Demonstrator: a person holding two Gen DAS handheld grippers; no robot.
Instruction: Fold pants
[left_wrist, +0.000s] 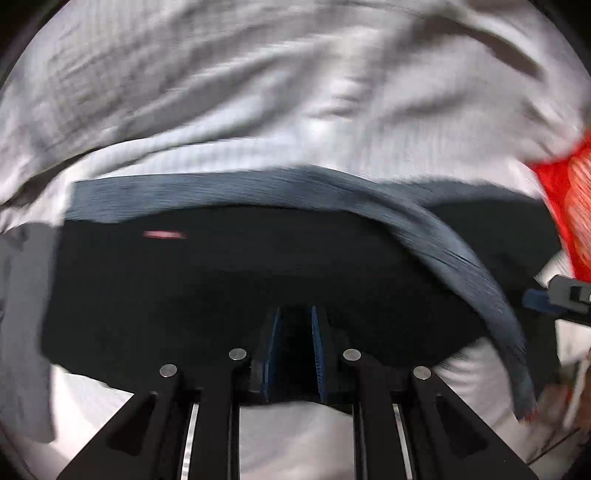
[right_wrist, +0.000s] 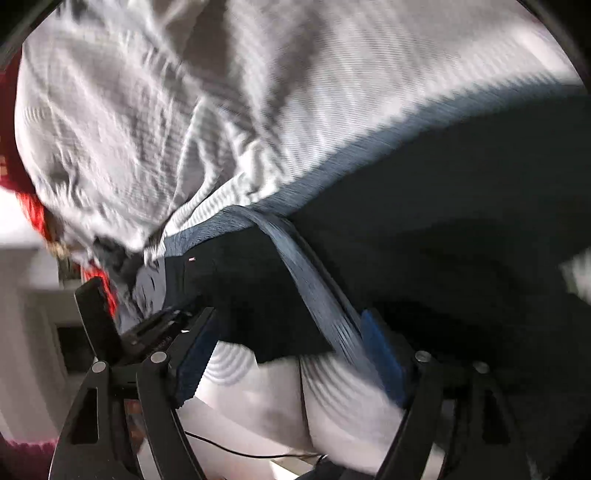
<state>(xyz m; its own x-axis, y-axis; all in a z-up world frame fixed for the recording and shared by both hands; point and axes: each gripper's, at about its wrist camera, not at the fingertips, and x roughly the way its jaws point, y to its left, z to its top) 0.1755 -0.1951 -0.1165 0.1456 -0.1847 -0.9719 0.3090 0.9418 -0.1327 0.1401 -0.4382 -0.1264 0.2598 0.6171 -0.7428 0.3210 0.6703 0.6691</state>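
Note:
The dark pants (left_wrist: 229, 280) with a grey-blue waistband (left_wrist: 236, 192) lie on a white textured bedsheet (left_wrist: 258, 92). My left gripper (left_wrist: 295, 332) is shut on the near edge of the dark cloth, blue pads close together. In the right wrist view the pants (right_wrist: 443, 221) hang across the frame and the waistband strip (right_wrist: 317, 288) runs down between the fingers. My right gripper (right_wrist: 288, 332) is open wide, its blue pads (right_wrist: 380, 350) far apart, with the strip brushing the right one. The right gripper also shows at the right edge of the left wrist view (left_wrist: 561, 295).
A red patterned item (left_wrist: 569, 206) lies at the right on the sheet; it shows at the left in the right wrist view (right_wrist: 29, 206). A thin black cable (right_wrist: 240, 450) runs below. White furniture (right_wrist: 33, 288) stands at the left. Both views are motion-blurred.

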